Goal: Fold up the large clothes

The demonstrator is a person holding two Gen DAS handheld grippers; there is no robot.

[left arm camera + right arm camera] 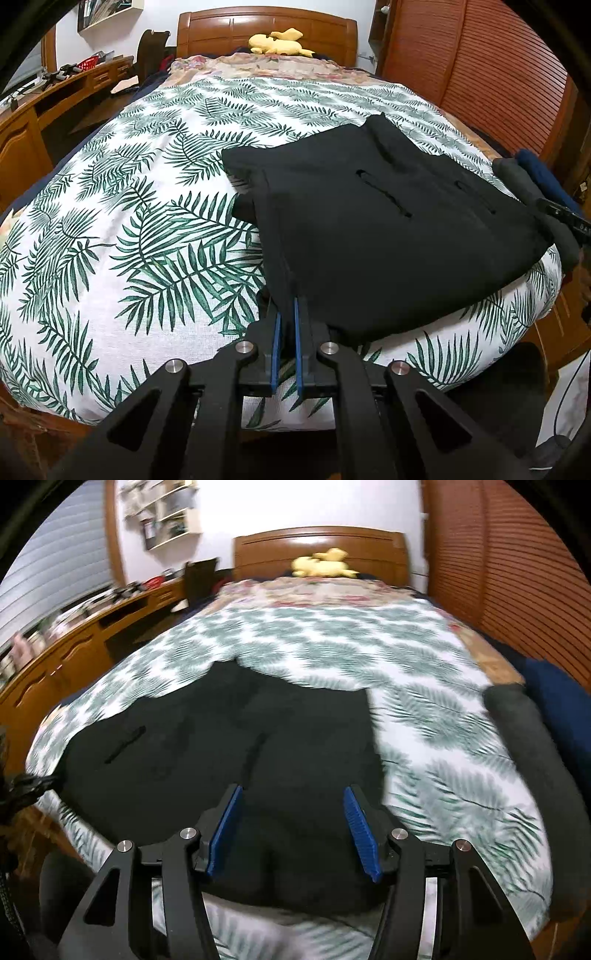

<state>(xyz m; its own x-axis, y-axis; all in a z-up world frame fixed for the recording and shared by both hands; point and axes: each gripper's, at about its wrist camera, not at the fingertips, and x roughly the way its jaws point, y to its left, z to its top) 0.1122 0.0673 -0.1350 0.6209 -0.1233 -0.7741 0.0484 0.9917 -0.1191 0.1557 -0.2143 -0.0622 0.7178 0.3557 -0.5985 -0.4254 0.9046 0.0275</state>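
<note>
The black garment [388, 221] lies folded on the near right part of the bed [129, 240], close to the foot edge, its layers stacked into a rough rectangle with two slit pockets showing on top. Your left gripper [287, 314] is pressed together on the garment's near left edge — the blue pads pinch a thin fold of the cloth. Your right gripper [293, 801] stands spread above the garment's near edge [258, 775], blue ribbed pads [360, 830] apart and pressing on nothing; that view is blurred.

Just right of the garment, a dark grey roll [532, 192] and a navy cloth [546, 173] sit at the bed's right edge, the grey one almost touching the garment's corner. They crowd that side. To the left you have wide open bedspread, white with green fern leaves, lightly textured and flat. Toward the head lies a floral blanket [266, 64], and a yellow plush toy [280, 42] rests against the wooden headboard [266, 27] — both well apart from the garment.

A louvred wooden wall [480, 66] runs along the bed's right side, close in. On the left, a long wooden desk [55, 99] with clutter and a dark chair [151, 51] stand beyond a gap of floor. The foot of the bed drops away just below your grippers.
</note>
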